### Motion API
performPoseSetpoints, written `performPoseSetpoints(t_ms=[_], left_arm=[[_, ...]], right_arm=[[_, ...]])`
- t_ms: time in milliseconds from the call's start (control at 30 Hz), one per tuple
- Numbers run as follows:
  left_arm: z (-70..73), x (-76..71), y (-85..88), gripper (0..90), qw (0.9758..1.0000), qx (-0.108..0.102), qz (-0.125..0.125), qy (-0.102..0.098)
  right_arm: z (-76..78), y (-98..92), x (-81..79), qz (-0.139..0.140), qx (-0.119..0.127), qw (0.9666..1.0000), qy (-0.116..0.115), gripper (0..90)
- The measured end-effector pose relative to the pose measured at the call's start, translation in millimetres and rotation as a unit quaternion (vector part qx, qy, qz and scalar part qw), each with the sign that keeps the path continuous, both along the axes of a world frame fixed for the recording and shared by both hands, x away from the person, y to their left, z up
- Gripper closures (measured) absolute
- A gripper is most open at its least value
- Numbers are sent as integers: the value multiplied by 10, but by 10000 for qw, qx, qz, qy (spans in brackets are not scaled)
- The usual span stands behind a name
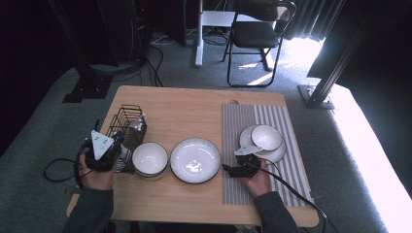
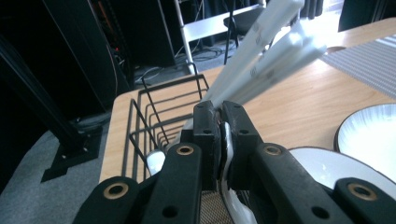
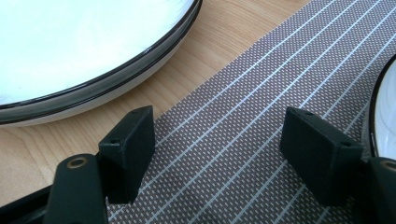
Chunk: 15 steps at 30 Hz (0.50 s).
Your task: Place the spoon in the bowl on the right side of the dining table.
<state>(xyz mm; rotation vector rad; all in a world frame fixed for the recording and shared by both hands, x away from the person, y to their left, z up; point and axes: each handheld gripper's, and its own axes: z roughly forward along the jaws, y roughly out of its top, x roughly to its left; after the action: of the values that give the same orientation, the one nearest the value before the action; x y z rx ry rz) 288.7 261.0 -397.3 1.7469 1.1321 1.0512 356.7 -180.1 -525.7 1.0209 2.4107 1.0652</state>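
Observation:
At the table's left edge my left gripper [image 1: 118, 141] [image 2: 219, 116] is shut on a thin white utensil [image 2: 228, 140] beside the black wire caddy [image 1: 124, 119] [image 2: 154, 112]. Several white utensil handles [image 1: 139, 124] [image 2: 261, 51] rise slanted and blurred out of the caddy past the jaws. On the striped grey mat [image 1: 272, 121] [image 3: 243, 93], my right gripper [image 1: 232, 167] [image 3: 219, 130] rests open with only mat between its fingers. It lies between the wide white plate [image 1: 195, 160] [image 3: 70, 42] and a bowl stacked on a plate [image 1: 266, 138].
A white bowl [image 1: 150, 159] [image 2: 327, 163] sits just right of the caddy, close to my left hand. A folding chair [image 1: 257, 34] and dark frame legs stand on the carpet beyond the table. Bare wood lies across the far half of the tabletop [image 1: 184, 104].

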Motion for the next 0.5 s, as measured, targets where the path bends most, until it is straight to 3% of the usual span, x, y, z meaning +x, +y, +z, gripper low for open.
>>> performPoseSetpoints(t_ms=[267, 500], left_arm=[[158, -4, 3, 859, 9998, 100, -78, -160], [253, 26, 25, 859, 9995, 135, -266, -125]], right_arm=[[1, 0, 0, 0, 1, 10000, 3, 260], [2, -1, -2, 15, -13, 10000, -5, 262]])
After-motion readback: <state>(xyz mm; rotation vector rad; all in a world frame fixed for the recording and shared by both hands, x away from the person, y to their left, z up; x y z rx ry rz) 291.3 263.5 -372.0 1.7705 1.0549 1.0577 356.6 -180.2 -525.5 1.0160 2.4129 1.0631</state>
